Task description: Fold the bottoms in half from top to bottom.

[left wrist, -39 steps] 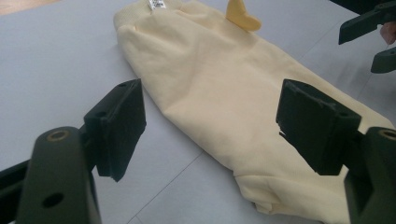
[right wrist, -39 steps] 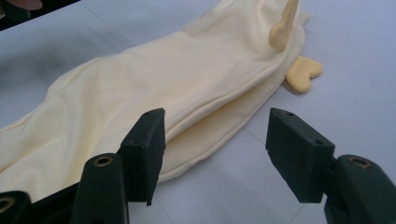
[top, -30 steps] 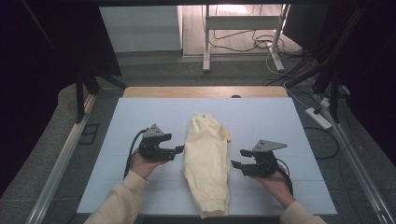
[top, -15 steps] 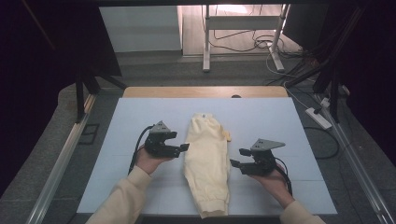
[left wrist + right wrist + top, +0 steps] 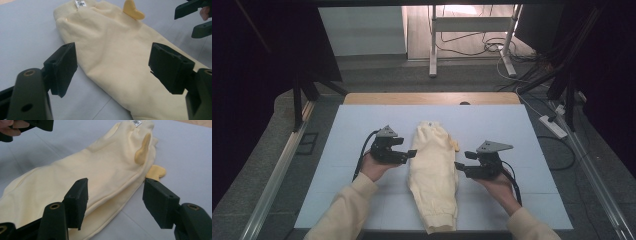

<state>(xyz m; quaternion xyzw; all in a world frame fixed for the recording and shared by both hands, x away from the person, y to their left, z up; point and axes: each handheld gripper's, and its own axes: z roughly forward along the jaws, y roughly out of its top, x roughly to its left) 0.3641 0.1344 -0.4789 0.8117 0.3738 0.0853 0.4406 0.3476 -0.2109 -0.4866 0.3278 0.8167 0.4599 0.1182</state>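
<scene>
1. We see a pale yellow, soft knit garment (image 5: pixel 433 175) lying folded lengthwise down the middle of the light blue worktop (image 5: pixel 352 125), its ribbed cuff at the near edge and its ribbed waistband with a small white label (image 5: pixel 80 3) at the far end.
2. Its cloth looks smooth and matte with shallow creases; a darker yellow, rounded tab (image 5: pixel 142 149) stands on it near the waistband, and a second one (image 5: pixel 156 172) pokes out at the garment's right edge.
3. Our left claw (image 5: pixel 411 153) hovers at the garment's left edge, its blocky black jaws standing wide apart with nothing gripped.
4. Our right claw (image 5: pixel 459 167) sits just beside the right edge, jaws likewise spread and empty.
5. Cream sleeves (image 5: pixel 343 214) cover both forearms.
</scene>
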